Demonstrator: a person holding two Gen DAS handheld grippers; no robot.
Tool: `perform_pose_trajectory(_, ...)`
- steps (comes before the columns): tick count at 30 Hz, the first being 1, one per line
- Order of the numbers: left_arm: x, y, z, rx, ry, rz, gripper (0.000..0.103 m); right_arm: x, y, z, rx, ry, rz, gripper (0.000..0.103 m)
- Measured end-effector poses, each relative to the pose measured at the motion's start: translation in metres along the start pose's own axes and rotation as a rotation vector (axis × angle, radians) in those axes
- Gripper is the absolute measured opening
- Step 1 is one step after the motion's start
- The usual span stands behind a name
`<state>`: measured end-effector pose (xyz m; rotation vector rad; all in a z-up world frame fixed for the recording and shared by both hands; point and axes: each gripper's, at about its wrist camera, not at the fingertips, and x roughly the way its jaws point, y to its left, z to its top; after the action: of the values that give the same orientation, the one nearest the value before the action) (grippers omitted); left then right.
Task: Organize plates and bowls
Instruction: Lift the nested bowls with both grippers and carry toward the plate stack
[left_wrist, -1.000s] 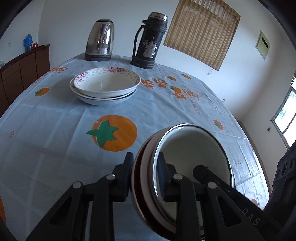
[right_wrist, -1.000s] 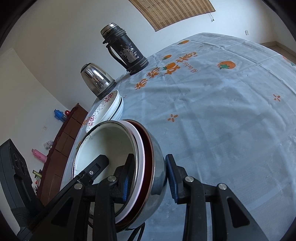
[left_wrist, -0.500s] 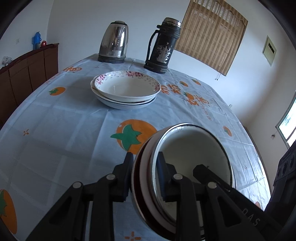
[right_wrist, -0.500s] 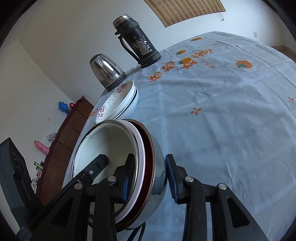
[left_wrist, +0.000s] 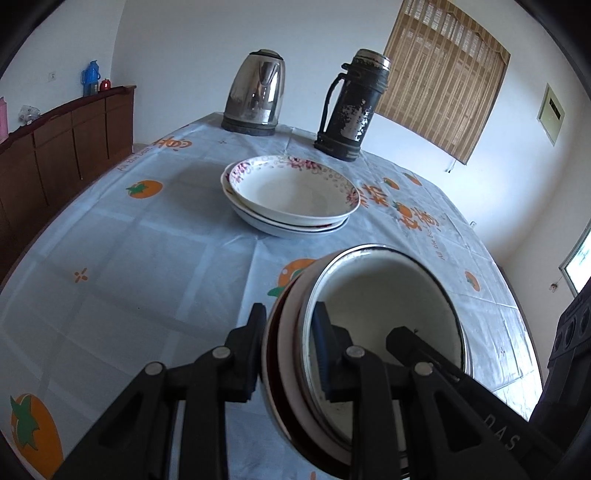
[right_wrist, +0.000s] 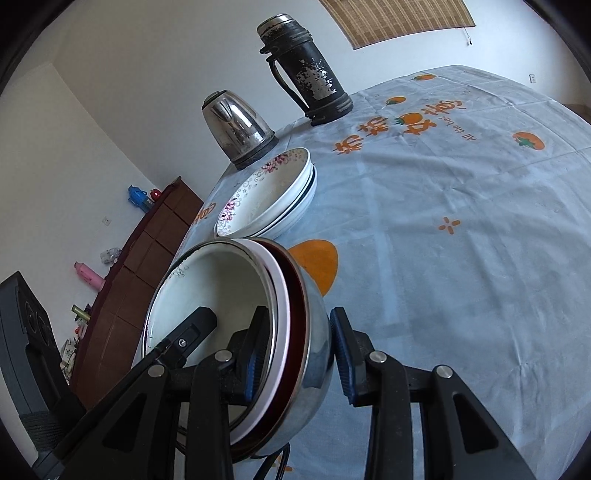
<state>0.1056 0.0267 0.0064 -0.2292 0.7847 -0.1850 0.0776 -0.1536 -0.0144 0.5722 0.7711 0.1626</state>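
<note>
Stacked plates (left_wrist: 291, 199) ahead; bare tablecloth (left_wrist: 147, 266) beside them.

bowl stack (left_wrist: 380, 314): its lower edge is covered by gripper arms in both views; how many bowls are nested I cannot tell
plates (left_wrist: 291, 195): lower ones show only as rims; count unclear
sideboard (left_wrist: 55, 147): cut off by the left edge; small items on top too small to tell
tablecloth (right_wrist: 461, 240): small print unreadable; far edges run out of view
</note>
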Motion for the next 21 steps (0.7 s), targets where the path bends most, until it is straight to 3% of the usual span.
perform_pose_trajectory(21,0.008,0.009,0.023,-0.011,-0.012,0.017,0.023,0.018,0.014,0.018,-0.020,0.013,0.019,0.036)
